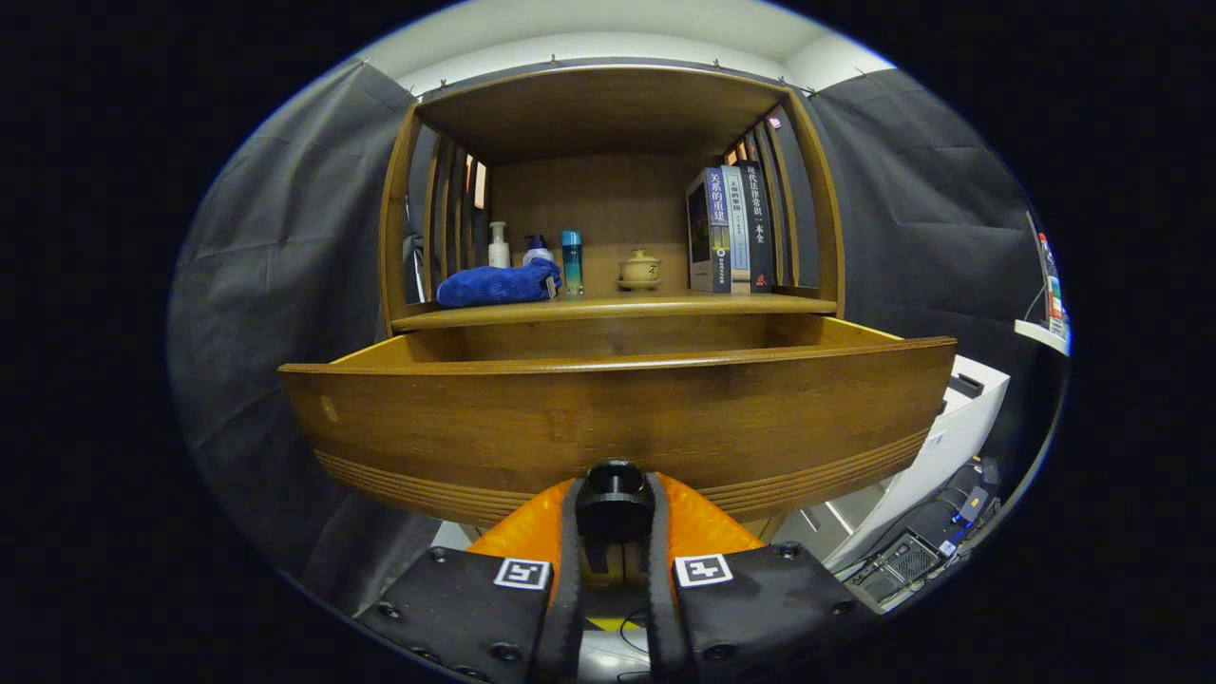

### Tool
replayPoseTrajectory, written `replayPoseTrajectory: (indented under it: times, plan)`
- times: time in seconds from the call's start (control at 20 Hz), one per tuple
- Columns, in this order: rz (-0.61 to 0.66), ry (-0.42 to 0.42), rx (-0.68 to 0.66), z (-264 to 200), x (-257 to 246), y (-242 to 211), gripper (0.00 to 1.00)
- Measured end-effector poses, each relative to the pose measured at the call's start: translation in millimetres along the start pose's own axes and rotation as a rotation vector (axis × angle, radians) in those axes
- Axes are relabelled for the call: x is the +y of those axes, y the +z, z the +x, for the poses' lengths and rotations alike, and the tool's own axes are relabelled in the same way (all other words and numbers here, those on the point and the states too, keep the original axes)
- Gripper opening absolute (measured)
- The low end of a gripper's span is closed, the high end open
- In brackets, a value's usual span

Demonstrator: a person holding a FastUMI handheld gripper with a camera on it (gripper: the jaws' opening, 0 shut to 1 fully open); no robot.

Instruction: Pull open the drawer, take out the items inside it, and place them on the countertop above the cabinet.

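Gripper view
Gripper (615,513): fingers clamped on the black drawer knob (613,494), one on each side of it.
Drawer (617,418): wooden, pulled out toward the fingers; its inside is hidden behind the front panel.
Countertop (608,306): just above the drawer.
On countertop: blue cloth (499,283) at left; white pump bottle (499,245), blue bottle (571,262) behind it; lidded ceramic cup (639,269) centre; upright books (730,228) at right.

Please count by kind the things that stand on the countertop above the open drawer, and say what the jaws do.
Bottles: 3
Blue towel: 1
Lidded cup: 1
Books: 3
Total: 8
The gripper has its jaws shut on the drawer knob.
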State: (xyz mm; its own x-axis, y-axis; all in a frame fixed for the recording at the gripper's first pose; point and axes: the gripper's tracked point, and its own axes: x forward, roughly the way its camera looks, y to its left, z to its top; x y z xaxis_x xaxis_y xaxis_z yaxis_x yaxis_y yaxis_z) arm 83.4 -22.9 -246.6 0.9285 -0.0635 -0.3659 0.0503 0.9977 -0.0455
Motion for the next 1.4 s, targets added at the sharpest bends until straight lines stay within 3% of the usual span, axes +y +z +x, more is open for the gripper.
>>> replayPoseTrajectory:
  times: [0.45,0.65,0.95,1.2,1.3,1.4]
  plan:
    - [-0.022,0.001,0.006,-11,1,-5,0.34]
    - [-0.010,-0.007,0.009,-11,2,-4,0.40]
    - [-0.009,0.006,-0.001,-12,4,-3,0.55]
    - [-0.040,0.013,-0.017,-15,8,3,1.00]
    - [-0.036,0.039,-0.047,-32,14,21,1.00]
    - [-0.017,0.085,-0.135,-40,27,68,1.00]
